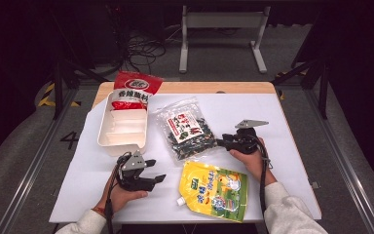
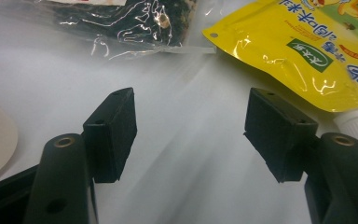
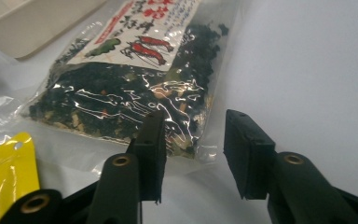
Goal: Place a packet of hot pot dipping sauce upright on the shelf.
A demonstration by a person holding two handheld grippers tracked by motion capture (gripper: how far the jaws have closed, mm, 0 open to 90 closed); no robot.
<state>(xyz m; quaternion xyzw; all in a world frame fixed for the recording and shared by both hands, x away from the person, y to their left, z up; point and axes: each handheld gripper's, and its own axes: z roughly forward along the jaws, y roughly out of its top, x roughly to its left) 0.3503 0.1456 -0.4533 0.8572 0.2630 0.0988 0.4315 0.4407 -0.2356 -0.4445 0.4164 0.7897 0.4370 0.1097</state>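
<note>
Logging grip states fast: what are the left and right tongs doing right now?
Left tongs: open, nothing between the jaws, above bare white table cover.
Right tongs: open, holding nothing, at the corner of the clear bag of dark dried bits.

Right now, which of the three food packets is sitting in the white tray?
The red packet: it stands in the far end of the white tray. The clear packet of dark flakes and the yellow spouted pouch lie flat on the table.
</note>
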